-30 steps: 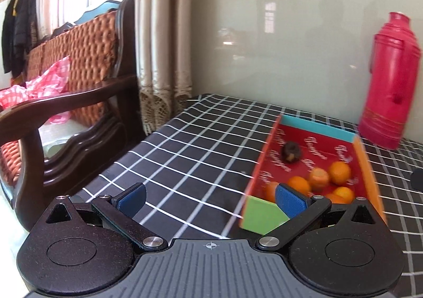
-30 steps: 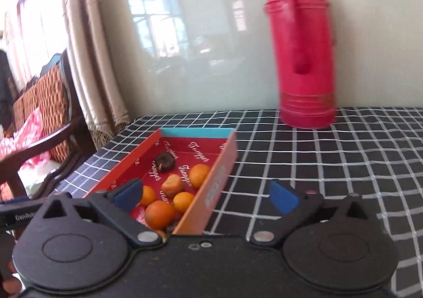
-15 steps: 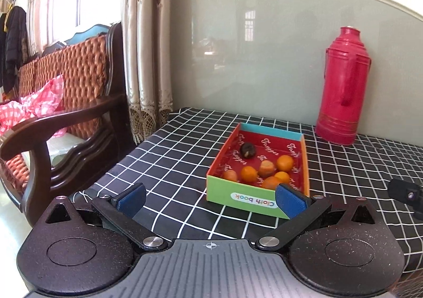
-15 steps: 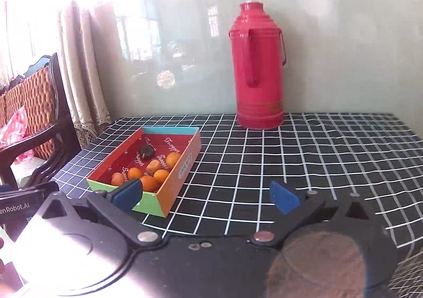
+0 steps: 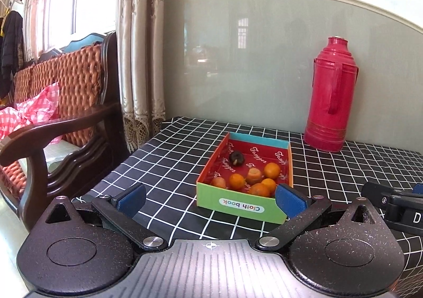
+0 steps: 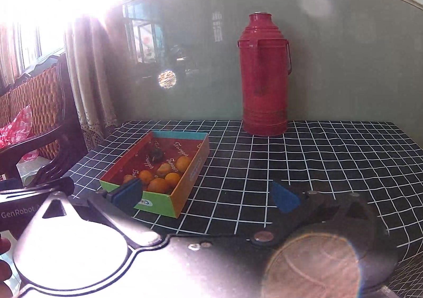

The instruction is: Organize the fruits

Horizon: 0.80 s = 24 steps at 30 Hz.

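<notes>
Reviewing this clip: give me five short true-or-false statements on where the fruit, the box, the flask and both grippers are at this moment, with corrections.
1. All the fruit lies inside the box. True.
2. The red flask lies on its side. False: it stands upright near the wall, beyond the box.
3. The left gripper is shut on an orange. False: its jaws are wide open and hold nothing.
4. The right gripper is open and empty. True.
5. The dark fruit sits at the near end of the box. False: it sits toward the far end, apart from the orange ones.
</notes>
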Available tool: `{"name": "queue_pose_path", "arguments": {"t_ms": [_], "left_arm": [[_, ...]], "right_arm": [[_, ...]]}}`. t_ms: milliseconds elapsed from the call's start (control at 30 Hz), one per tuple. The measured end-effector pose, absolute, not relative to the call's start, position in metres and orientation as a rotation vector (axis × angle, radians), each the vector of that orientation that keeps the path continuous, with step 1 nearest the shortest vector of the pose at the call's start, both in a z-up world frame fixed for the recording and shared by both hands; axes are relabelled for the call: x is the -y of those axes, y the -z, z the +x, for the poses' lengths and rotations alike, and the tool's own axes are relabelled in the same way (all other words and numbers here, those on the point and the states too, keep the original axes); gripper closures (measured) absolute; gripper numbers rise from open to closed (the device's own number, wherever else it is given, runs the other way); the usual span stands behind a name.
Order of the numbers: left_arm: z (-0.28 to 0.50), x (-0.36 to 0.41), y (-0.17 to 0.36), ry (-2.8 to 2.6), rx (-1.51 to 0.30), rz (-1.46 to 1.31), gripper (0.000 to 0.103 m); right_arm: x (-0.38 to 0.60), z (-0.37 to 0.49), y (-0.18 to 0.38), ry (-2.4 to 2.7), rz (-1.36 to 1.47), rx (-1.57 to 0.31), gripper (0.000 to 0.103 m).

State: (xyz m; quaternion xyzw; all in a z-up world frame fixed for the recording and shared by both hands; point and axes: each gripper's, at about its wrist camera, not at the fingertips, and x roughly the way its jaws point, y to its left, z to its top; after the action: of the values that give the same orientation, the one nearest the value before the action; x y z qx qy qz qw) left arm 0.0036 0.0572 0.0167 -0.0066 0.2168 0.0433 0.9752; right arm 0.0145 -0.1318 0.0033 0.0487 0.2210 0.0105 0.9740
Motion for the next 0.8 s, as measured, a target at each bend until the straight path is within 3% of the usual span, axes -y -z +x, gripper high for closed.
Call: {"name": "queue_pose_path", "arguments": {"t_ms": [800], "left_arm": [[0.0066, -0.0572, -0.0089, -0.087, -0.454, -0.014, 0.0]], "right_arm": [[0.1284, 0.0132, 0.0004, -0.023, 0.092, -0.456, 0.006]]}}
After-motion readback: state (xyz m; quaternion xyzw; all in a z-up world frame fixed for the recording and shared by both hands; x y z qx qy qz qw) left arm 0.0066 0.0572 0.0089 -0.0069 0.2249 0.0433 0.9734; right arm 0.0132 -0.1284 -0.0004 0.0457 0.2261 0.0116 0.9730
